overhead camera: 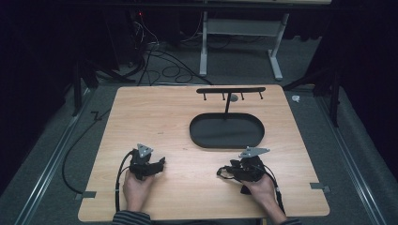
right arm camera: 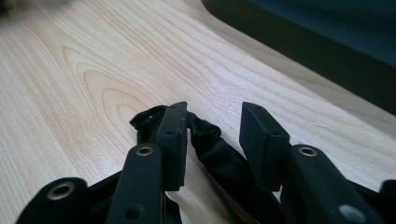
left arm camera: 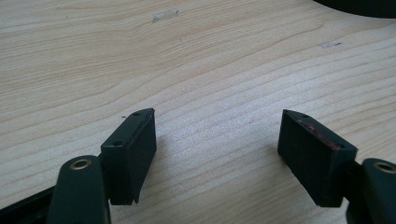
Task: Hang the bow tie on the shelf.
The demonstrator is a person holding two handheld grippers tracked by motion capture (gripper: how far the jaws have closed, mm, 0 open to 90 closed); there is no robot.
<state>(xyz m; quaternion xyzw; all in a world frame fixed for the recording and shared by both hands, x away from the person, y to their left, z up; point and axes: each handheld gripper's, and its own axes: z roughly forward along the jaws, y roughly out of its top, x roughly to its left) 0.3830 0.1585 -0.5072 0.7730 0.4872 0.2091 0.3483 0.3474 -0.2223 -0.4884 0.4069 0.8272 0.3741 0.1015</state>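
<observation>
**At the near edge of the table: right gripper is closing in on a black strap**

At the left of the high view, the left gripper (overhead camera: pixel 161 163) is resting low over the bare table (overhead camera: pixel 155 112), held in the person's left hand (overhead camera: pixel 136 187). In the left gripper view its jaws are standing wide apart with nothing but wood grain between them, so it is sitting idle and well apart from the work.

Moving to the middle, a black oval tray (overhead camera: pixel 226 146) is lying on the table, and behind it a black rack (overhead camera: pixel 230 90) with small hooks is standing on a thin post. Something small and grey is hanging at the bar, too small to identify.

Further right, the right gripper (overhead camera: pixel 230 170) is pointing leftward near the front edge, just this side of the tray. A bunched black strap (right arm camera: pixel 201 129) is lying on the table between its jaws. One jaw is touching it, while the other is standing off with a gap showing at the tips, so the jaws are partly apart and not yet clamping.

The step in hand is probably the pick-up of the strap. The next move is likely calling for the right jaws to close squarely on the bunched part, low enough to catch the material. A lift towards the rack or tray would probably follow, though which one cannot be told.
</observation>
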